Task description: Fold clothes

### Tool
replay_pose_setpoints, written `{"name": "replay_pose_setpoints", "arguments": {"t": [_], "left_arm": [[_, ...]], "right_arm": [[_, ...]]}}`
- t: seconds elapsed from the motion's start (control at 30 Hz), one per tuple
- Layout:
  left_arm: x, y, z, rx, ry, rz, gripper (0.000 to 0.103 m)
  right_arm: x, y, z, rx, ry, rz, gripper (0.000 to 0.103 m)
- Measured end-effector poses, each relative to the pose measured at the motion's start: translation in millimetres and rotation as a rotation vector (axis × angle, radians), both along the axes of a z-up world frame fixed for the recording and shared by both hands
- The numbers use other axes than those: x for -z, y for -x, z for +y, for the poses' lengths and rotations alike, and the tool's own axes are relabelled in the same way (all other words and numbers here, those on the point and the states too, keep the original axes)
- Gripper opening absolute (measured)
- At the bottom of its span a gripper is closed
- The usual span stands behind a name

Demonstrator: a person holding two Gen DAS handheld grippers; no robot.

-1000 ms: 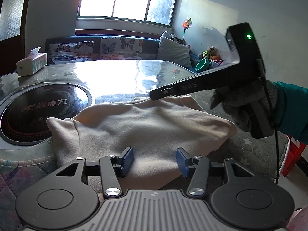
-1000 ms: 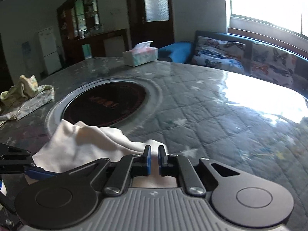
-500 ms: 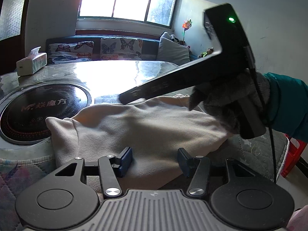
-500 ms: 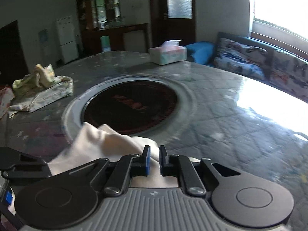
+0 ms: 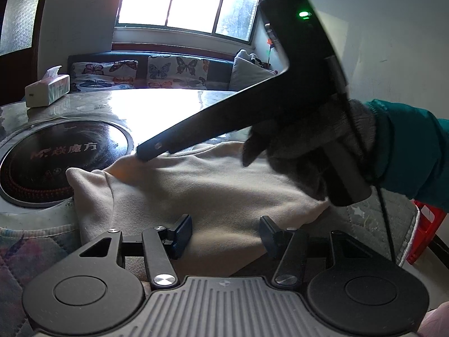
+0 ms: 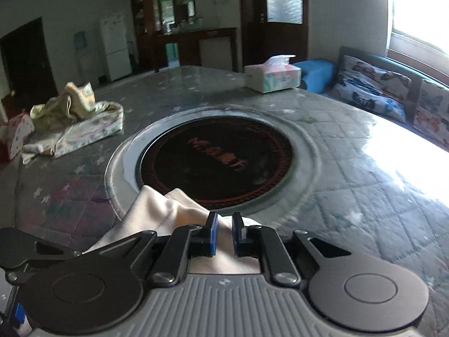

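A cream garment (image 5: 196, 188) lies partly folded on the quilted table by the round black cooktop (image 5: 56, 157). My left gripper (image 5: 224, 231) is open, its fingers resting over the garment's near edge. My right gripper (image 6: 224, 234) has its jaws nearly closed with the cream garment (image 6: 168, 210) under and between them. In the left wrist view it (image 5: 143, 156) reaches across the garment from the right, its tip touching the far left fold.
A tissue box (image 6: 272, 77) stands at the table's far side. A heap of patterned clothes (image 6: 73, 123) lies at the table's far left. A sofa with butterfly cushions (image 5: 157, 70) runs under the window. A red stool (image 5: 426, 230) stands at the table's right.
My right gripper has swept leftward across the garment toward the cooktop, carrying the cloth's edge with it. My left gripper has stayed in place, open.
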State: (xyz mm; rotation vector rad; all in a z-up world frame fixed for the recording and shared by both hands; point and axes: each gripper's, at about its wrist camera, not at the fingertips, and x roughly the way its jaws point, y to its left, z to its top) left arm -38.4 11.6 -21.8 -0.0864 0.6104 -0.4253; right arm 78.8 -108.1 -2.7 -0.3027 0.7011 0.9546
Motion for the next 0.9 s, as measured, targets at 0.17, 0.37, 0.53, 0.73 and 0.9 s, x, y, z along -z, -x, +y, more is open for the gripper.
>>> {"name": "replay_pose_setpoints", "arguments": {"t": [0.17,0.37,0.53,0.73,0.9], "left_arm": [[-2.6,3.0,1.2,-0.011,0.012,0.001,0.058],[-7.5,9.7,7.6,-0.039,0.010,-0.004,0.058],[-6.9,12.4,15.1,-0.068,0.035,0.005,0.059],[-7.5,14.8,16.5,-0.075,0.047,0.000,0.059],[-15.0,25.0,19.3,-0.085,0.017,-0.037,0.061]], "right_arm": [[8.5,-3.3,13.4,-0.005,0.030,-0.009,0.010],[-7.5,12.0,17.9,-0.062,0.013,-0.041,0.010],[-1.6,20.4,37.2,-0.124,0.041,-0.045,0.010],[8.5,14.5,50.7,-0.121,0.052,-0.025,0.011],[-4.5,21.3,46.0,-0.146,0.046,-0.040,0.011]]}}
